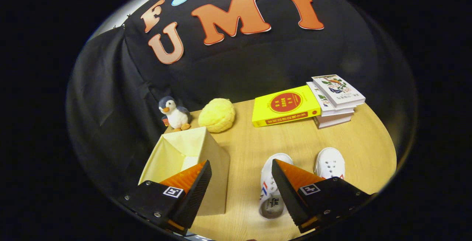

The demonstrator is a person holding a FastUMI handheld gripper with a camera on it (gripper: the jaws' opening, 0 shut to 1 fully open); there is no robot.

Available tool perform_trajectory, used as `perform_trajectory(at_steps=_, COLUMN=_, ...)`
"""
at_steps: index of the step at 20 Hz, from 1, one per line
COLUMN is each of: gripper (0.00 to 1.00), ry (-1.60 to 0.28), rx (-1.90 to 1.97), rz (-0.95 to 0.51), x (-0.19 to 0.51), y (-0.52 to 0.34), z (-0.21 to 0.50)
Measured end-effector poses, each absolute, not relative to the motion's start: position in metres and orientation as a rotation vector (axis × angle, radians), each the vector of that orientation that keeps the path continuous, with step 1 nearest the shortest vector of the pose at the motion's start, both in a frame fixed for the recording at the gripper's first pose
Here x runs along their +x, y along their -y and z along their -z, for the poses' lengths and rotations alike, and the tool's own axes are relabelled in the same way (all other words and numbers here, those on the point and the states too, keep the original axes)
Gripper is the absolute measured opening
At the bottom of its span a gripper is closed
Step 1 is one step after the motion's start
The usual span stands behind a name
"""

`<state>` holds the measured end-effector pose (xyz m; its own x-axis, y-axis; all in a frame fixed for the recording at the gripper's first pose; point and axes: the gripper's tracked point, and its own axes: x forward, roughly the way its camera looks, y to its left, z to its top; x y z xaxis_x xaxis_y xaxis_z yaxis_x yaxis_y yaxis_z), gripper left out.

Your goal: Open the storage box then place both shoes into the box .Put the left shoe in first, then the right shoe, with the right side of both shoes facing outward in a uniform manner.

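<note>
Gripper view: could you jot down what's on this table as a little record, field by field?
surface: light wooden table
box: pale yellow fabric storage box, top open, left of the shoes
shoes: two white canvas shoes, one partly behind a finger, the other beside it
gripper: open, holding nothing, fingers above box and shoes
back of table: plush penguin, fluffy yellow ball, yellow book, stack of white books

The fingers (pixel 202 182) are wide apart with nothing between them, and a strip of bare bench (pixel 247 137) runs straight ahead through the gap. The open box (pixel 206 148) blocks the way by the left finger, and two white shoes (pixel 271 182) sit by the right finger. Far beyond stand a toy penguin (pixel 174 113), a yellow ball (pixel 217 114) and some books (pixel 285 105).
</note>
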<state>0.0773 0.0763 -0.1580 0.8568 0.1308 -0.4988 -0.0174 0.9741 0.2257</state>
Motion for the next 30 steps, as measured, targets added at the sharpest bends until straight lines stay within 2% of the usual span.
perform_trajectory(at_steps=9, gripper=0.95, ry=-0.651, rx=0.081, rz=0.119, x=0.05, y=-0.009, z=0.25)
perform_trajectory(at_steps=13, gripper=0.84, ry=-0.701, rx=0.035, rz=0.119, x=0.047, y=-0.006, z=0.285)
perform_trajectory(at_steps=21, gripper=0.45, ry=-0.862, rx=0.048, rz=0.041, x=0.055, y=-0.026, z=0.325)
perform_trajectory(at_steps=24, gripper=0.26, ry=-0.932, rx=0.047, rz=-0.008, x=0.058, y=-0.03, z=0.331)
perform_trajectory(at_steps=25, gripper=0.23, ry=-0.949, rx=0.031, rz=-0.017, x=0.057, y=-0.028, z=0.333)
perform_trajectory(at_steps=28, gripper=0.01, ry=-0.939, rx=0.006, rz=-0.055, x=0.059, y=-0.028, z=0.333)
perform_trajectory(at_steps=30, gripper=0.0, ry=-0.882, rx=0.074, rz=-0.077, x=0.06, y=-0.032, z=0.327)
